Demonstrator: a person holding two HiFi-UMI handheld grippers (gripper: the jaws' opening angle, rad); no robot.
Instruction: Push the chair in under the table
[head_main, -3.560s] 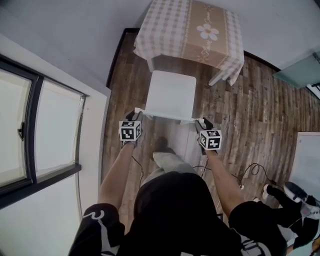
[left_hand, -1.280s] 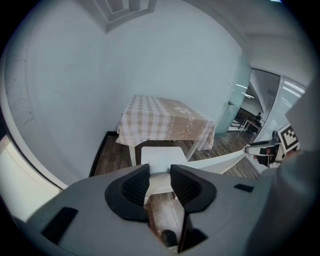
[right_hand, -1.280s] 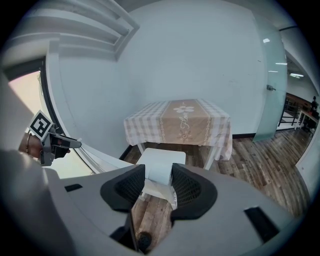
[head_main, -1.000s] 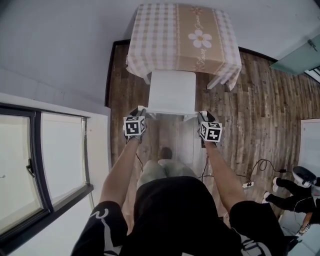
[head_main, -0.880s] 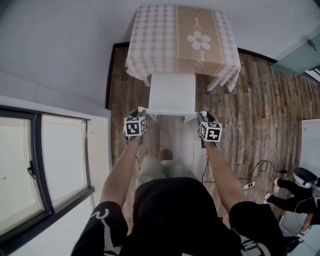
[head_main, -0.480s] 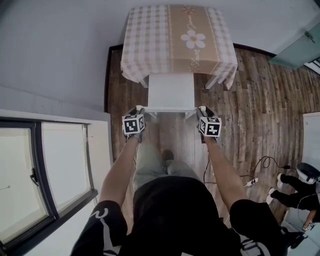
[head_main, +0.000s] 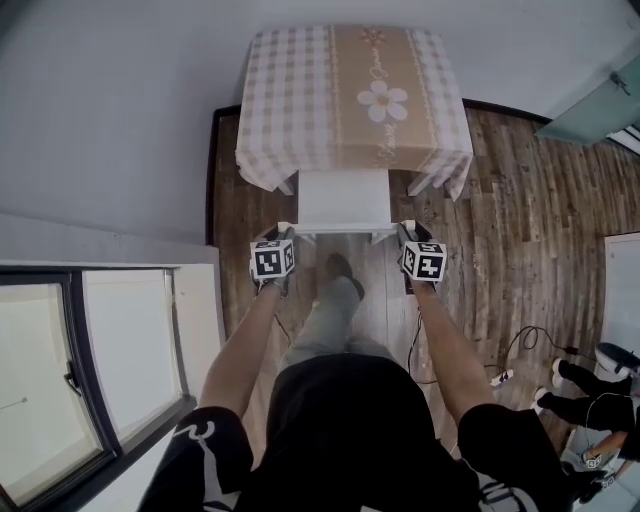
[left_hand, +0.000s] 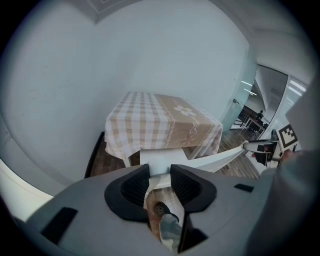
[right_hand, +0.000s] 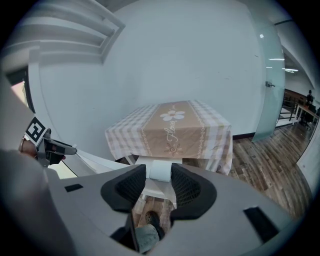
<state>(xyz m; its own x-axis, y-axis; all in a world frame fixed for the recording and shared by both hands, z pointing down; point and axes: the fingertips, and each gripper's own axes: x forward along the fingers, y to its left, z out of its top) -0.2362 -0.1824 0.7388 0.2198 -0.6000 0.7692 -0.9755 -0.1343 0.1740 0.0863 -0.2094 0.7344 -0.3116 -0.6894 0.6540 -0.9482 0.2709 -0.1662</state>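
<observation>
A white chair (head_main: 343, 195) stands at the near side of a table (head_main: 355, 90) covered by a checked cloth with a flower, its seat partly under the cloth's hem. My left gripper (head_main: 285, 233) is shut on the left end of the chair's back rail (head_main: 343, 231). My right gripper (head_main: 403, 231) is shut on the right end. In the left gripper view the left gripper (left_hand: 160, 172) has the white rail corner filling the gap between its pads. In the right gripper view the right gripper (right_hand: 159, 175) clasps the rail's rounded end (right_hand: 159, 170). The chair's legs are hidden.
A grey wall runs behind the table and a window (head_main: 100, 370) lies at the left. The person's leg and shoe (head_main: 340, 272) are just behind the chair. A cable with a plug strip (head_main: 500, 376) and another person's feet (head_main: 590, 380) are on the wooden floor at right.
The chair has slid farther under the tablecloth, with both grippers moving forward on its back rail. The person has stepped forward with one leg.
</observation>
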